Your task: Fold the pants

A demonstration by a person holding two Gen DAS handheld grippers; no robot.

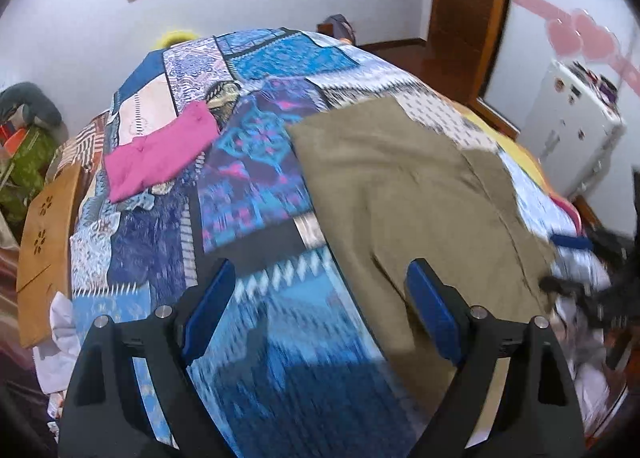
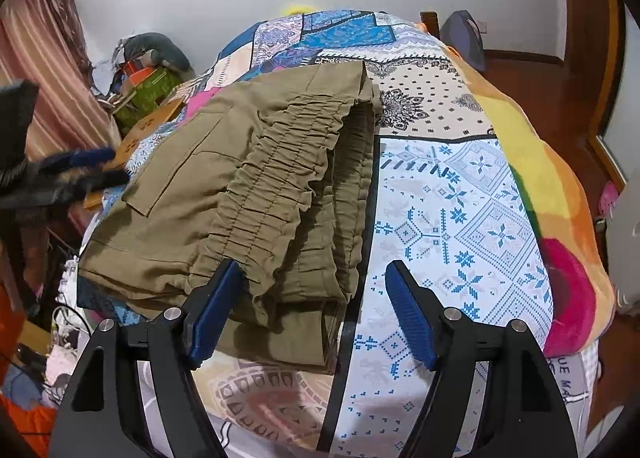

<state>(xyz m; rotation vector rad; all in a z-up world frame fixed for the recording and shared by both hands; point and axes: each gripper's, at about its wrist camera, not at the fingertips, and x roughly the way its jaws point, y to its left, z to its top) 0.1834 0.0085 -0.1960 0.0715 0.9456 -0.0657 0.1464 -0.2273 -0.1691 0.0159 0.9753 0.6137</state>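
Note:
Olive-green pants point(image 2: 248, 193) lie folded on the patterned bedspread, with the gathered elastic waistband point(image 2: 280, 185) on top. In the left wrist view the pants point(image 1: 400, 197) lie to the right. My left gripper point(image 1: 320, 274) is open and empty above the bedspread, its right finger over the pants' edge. My right gripper point(image 2: 312, 270) is open and empty, just above the near end of the pants. The left gripper also shows blurred at the left of the right wrist view point(image 2: 80, 167).
A folded pink garment point(image 1: 160, 153) lies on the bedspread point(image 1: 256, 185) at the left. A wooden headboard point(image 1: 44, 250) and clutter stand at the bed's left. A white fridge point(image 1: 576, 133) and a wooden door frame point(image 1: 460, 17) are on the right.

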